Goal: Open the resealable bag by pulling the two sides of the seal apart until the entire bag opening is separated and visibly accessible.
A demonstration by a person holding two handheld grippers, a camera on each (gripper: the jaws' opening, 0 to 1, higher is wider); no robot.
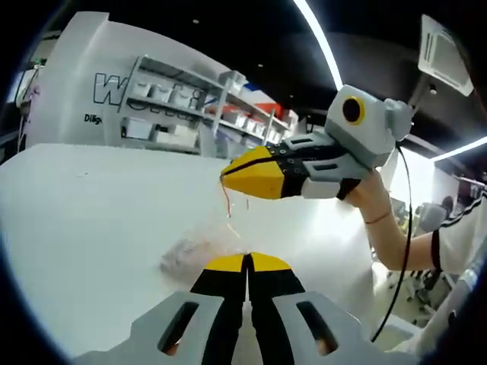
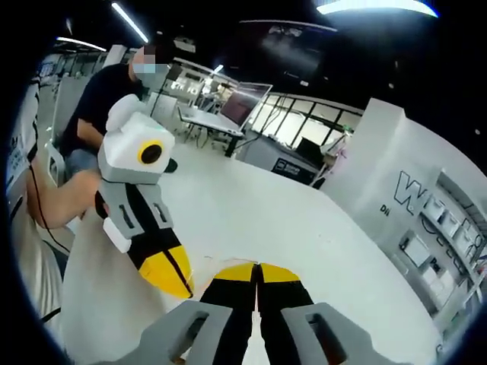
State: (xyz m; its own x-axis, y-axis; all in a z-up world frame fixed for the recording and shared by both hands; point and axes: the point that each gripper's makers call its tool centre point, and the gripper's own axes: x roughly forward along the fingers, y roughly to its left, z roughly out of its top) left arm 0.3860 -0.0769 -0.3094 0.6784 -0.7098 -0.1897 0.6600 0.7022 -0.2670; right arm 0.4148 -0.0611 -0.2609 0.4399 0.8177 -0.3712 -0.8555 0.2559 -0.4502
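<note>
- A big white tabletop (image 1: 91, 220) fills the foreground, with white storage shelves (image 1: 183, 106) and a lettered wall behind it; in the right gripper view a seated person (image 2: 114, 84) works at the far side of the room.
- The bag (image 1: 199, 252) is a clear, crinkled plastic thing, hard to read against the white. It appears to hang between the two grippers, its lower part near or on the tabletop just ahead of the left gripper (image 1: 247, 262).
- Left gripper: fingers (image 1: 224, 264) closed together, seemingly pinching the bag's near edge (the film itself is too faint at the tips to be sure).
- Right gripper (image 2: 257, 271): fingers (image 2: 280, 272) also closed, tip to tip. In the left gripper view it comes in from the right, raised above the tabletop, with a thin red strand (image 1: 227, 199) trailing down from its tip toward the bag, probably the seal line.
- Handling, as I judge it: the bag is very light, soft and slippery, so it will crumple and slide rather than resist. Best to hold each lip right at the seal strip, where the plastic is stiffer.
- The mouth does not look spread open yet; I cannot tell how much of the seal is parted.
</note>
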